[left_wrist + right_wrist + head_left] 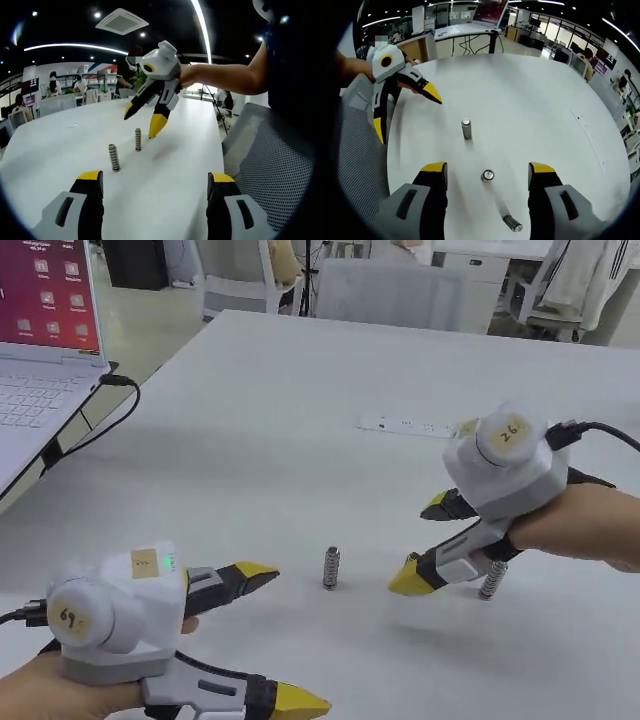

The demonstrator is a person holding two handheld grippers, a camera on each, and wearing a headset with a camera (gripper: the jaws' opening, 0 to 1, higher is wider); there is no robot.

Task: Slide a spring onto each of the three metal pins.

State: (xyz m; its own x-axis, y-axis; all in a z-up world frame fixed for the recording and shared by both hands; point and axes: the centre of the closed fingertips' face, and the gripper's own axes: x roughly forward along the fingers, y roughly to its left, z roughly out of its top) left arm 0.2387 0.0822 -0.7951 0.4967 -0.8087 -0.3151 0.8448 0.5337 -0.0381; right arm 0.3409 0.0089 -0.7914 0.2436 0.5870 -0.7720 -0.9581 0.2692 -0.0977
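Laptop (40, 350) far left | white strip (410, 426) beyond | right gripper (420, 545) overlapping spring (491, 582)

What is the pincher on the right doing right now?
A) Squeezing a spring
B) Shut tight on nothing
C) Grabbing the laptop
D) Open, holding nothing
D: in the right gripper view the right gripper has its yellow-tipped jaws wide apart, and a spring stands on the table in the gap between them, touched by neither jaw.
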